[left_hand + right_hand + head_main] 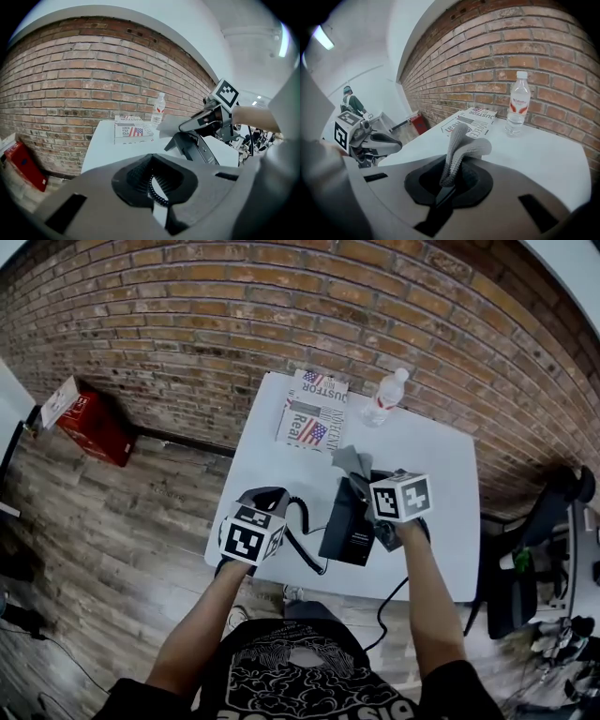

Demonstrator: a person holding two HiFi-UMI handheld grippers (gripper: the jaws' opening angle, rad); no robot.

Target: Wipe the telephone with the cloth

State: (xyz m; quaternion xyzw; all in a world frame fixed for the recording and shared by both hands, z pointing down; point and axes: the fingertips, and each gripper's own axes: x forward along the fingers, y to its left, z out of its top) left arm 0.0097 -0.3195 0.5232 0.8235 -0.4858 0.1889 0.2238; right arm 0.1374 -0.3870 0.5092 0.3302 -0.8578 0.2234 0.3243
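surface: white table (431, 474) on wood floor, brick wall behind
left gripper (261, 512): nearest; clamped on black handset (272, 494), coiled cord (154, 190) showing between jaws
telephone base (349, 521): black plastic wedge between the grippers, long axis running away from person
right gripper (370, 476): pinching grey knit cloth (461, 145), over the base's far end; nearer arm to base
next (judged): lower cloth onto base
far: magazine (314, 409), clear bottle (384, 397)

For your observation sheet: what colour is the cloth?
The cloth is grey, best seen in the right gripper view.
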